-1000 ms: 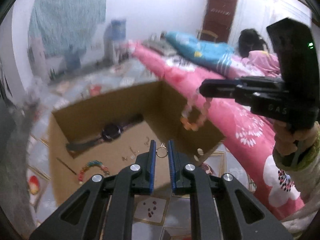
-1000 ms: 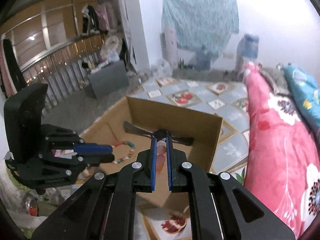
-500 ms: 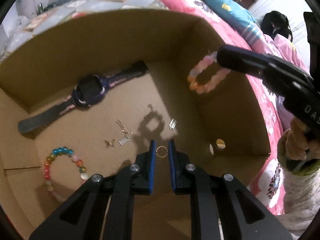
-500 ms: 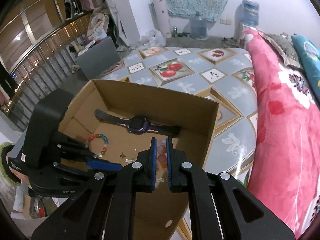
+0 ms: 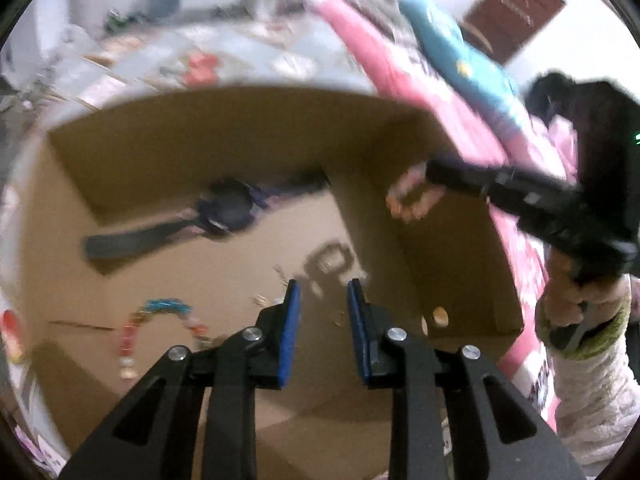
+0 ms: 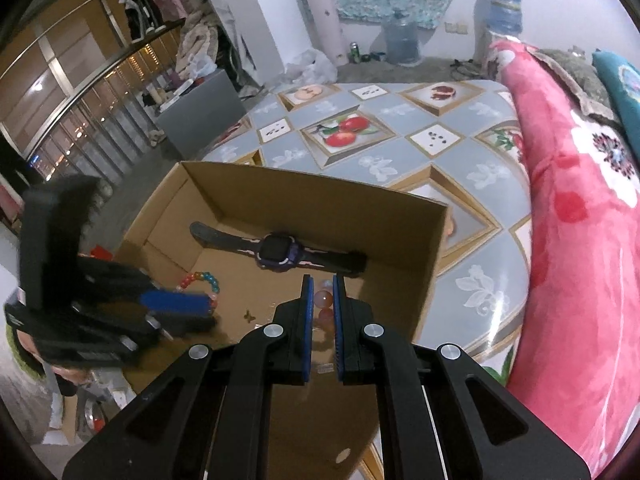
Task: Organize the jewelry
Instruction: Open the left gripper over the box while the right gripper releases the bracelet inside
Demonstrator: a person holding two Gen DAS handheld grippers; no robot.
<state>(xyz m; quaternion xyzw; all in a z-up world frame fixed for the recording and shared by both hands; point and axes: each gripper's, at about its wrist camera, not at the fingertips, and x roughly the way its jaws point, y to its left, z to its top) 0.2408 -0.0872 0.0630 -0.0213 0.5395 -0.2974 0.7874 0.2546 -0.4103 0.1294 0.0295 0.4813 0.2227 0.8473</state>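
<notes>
An open cardboard box holds a dark watch, a rainbow bead bracelet and small metal pieces. My left gripper hangs low over the box floor and its jaws are opening. A small gold ring shows between them, free of the pads. My right gripper is shut on a pink bead bracelet, which dangles inside the box by its right wall.
The box stands on a tiled mat with fruit pictures. A pink flowered blanket lies along the right. A grey cabinet and water bottles stand by the far wall. A sleeved hand holds the right gripper.
Both grippers have come down into the box. The left jaws have parted and let go of the gold ring. The right gripper still holds the pink bracelet.
</notes>
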